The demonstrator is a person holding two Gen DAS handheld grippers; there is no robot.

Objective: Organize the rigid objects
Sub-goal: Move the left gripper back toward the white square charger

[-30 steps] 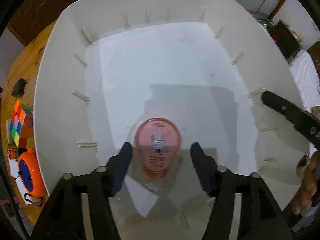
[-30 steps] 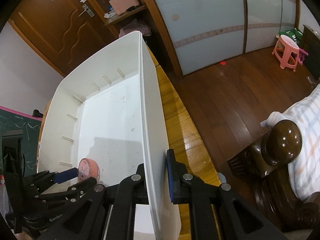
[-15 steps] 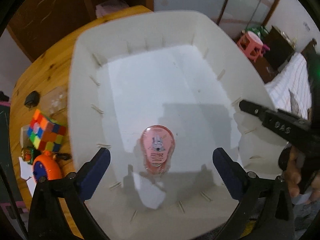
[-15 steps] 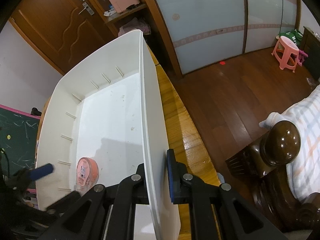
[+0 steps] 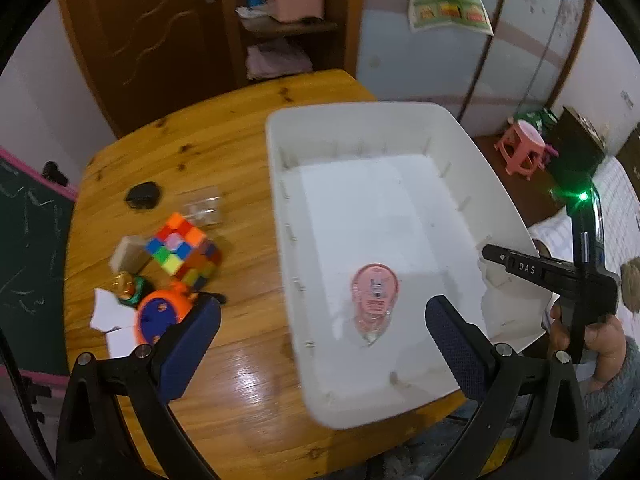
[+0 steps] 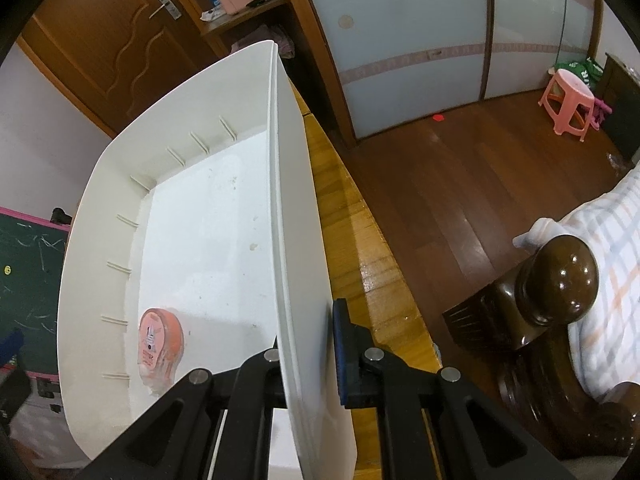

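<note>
Inside white bin [image 5: 280, 208]: pink container [image 5: 374, 292]; left gripper [image 5: 320, 320] wide open, empty; right gripper [image 6: 306, 344] clamped on bin's right wall.

A lived-in home, likely a bedroom: wooden door [image 5: 144, 36] at eleven o'clock, cluttered shelf [image 5: 280, 28] at twelve, pink plastic stool [image 6: 566, 102] on wood flooring [image 6: 460, 168] at two, checked bedding [image 6: 608, 248] and carved bedpost [image 6: 560, 284] at three, chalkboard [image 5: 28, 240] at nine.

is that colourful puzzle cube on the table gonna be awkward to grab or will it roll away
The puzzle cube probably won't roll: it sits on a flat face. It looks rigid, so open jaws should grip its flat sides. Its glossy stickers may be a bit slippery.
</note>
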